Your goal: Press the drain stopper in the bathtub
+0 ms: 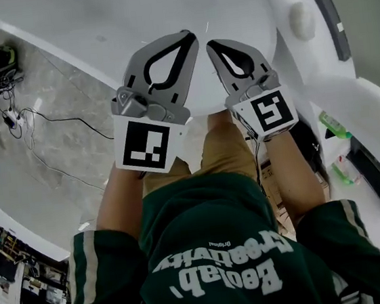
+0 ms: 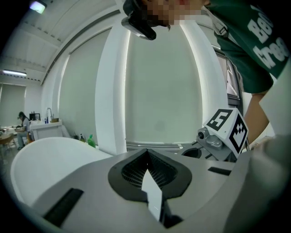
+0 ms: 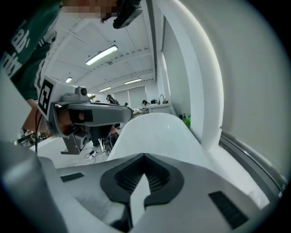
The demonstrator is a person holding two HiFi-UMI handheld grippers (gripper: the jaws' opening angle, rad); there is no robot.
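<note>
Head view looks steeply down past a green sweatshirt (image 1: 208, 248) at both tools, which are held side by side above the near rim of the white bathtub (image 1: 79, 17). The left gripper (image 1: 189, 39) and the right gripper (image 1: 213, 45) point away from the person with their tips near each other but apart, and each marker cube sits close to the wrist. Left gripper view shows that tool's jaws (image 2: 146, 152) pressed together at the tips, with nothing between them, only the dark ribbed hollow behind the tips. Beyond them lie the curved tub rim (image 2: 45, 159) and, at the right, the other tool's marker cube (image 2: 227, 129). Right gripper view shows the same: its jaws (image 3: 144, 157) are brought together and empty, aimed along the tub's white edge (image 3: 154, 132), with the left tool (image 3: 84, 113) to the side. The drain stopper cannot be made out in any view, as the tools cover much of the tub's basin. A round white knob (image 1: 301, 19) sits on the tub's ledge at the right, a green bottle (image 1: 333, 125) lies further along that side, and black cables (image 1: 36, 121) trail over the grey floor at the left.
</note>
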